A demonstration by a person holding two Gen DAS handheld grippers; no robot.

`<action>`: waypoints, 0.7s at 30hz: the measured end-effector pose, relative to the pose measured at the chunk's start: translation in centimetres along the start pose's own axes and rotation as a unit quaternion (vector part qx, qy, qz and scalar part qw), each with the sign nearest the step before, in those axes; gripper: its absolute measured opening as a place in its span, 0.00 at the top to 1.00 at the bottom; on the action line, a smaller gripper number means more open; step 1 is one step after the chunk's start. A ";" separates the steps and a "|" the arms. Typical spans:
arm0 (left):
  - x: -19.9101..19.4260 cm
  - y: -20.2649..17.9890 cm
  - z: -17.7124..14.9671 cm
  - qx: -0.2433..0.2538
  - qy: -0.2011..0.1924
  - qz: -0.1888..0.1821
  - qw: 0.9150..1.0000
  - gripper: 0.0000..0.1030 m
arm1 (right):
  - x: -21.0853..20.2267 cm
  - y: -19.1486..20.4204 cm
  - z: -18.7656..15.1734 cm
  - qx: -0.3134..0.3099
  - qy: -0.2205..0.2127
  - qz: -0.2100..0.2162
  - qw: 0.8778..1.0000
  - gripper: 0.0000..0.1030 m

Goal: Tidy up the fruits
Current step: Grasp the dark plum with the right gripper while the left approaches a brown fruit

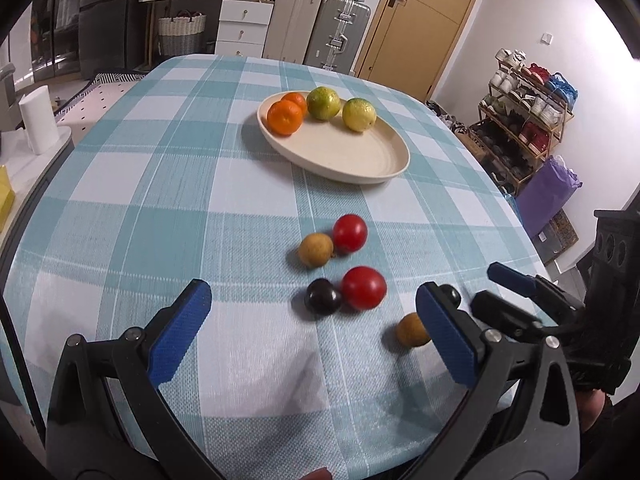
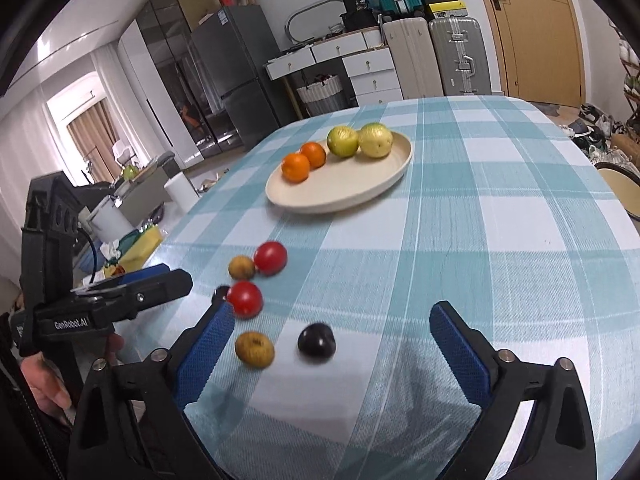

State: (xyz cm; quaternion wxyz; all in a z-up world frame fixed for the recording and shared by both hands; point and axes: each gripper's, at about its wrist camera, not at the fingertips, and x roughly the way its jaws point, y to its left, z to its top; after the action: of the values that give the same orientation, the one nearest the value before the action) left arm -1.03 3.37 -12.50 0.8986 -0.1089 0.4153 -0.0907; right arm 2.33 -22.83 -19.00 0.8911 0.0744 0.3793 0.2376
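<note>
A cream plate (image 1: 352, 156) (image 2: 348, 188) holds two oranges (image 1: 285, 117) (image 2: 296, 167) and two yellow-green citrus fruits (image 1: 359, 114) (image 2: 375, 141). Loose on the cloth lie two red tomatoes (image 1: 363, 287) (image 2: 245, 298), two brown longans (image 1: 315, 250) (image 2: 254, 349) and dark plums (image 1: 322, 297) (image 2: 316, 340). My left gripper (image 1: 316, 336) is open and empty above the near cloth, short of one plum. My right gripper (image 2: 332, 356) is open and empty, with a plum and a longan between its fingers' span; it also shows in the left wrist view (image 1: 516, 292).
The table has a blue-and-white checked cloth (image 1: 160, 200) (image 2: 500, 220). Behind it stand suitcases (image 1: 336, 36), white drawers (image 1: 240, 28) and a fridge (image 2: 236, 76). A shoe rack (image 1: 524, 120) stands at the right. A white paper roll (image 1: 38, 120) stands at the left.
</note>
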 end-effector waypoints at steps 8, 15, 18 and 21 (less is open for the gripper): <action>-0.2 0.7 -0.9 -0.009 0.002 0.004 1.000 0.01 | 1.6 1.6 -1.2 -0.042 0.017 -0.016 0.999 0.27; 0.0 0.5 -1.4 -0.002 0.009 -0.007 1.000 0.01 | 2.3 2.3 -1.7 -0.060 0.022 -0.026 0.998 0.51; 0.2 0.2 -1.7 0.002 0.015 -0.013 1.000 0.01 | 2.5 2.4 -1.8 -0.062 0.025 -0.029 0.997 0.54; 0.5 -0.2 -1.9 0.010 0.021 -0.018 1.000 0.01 | 2.8 2.3 -1.9 -0.059 0.031 -0.030 0.997 0.59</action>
State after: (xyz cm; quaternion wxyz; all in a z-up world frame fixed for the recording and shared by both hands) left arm -2.22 2.81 -14.00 0.8888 -0.1054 0.4312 -0.1136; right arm 1.78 -19.59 -21.43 0.8885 0.0035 0.3941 0.2351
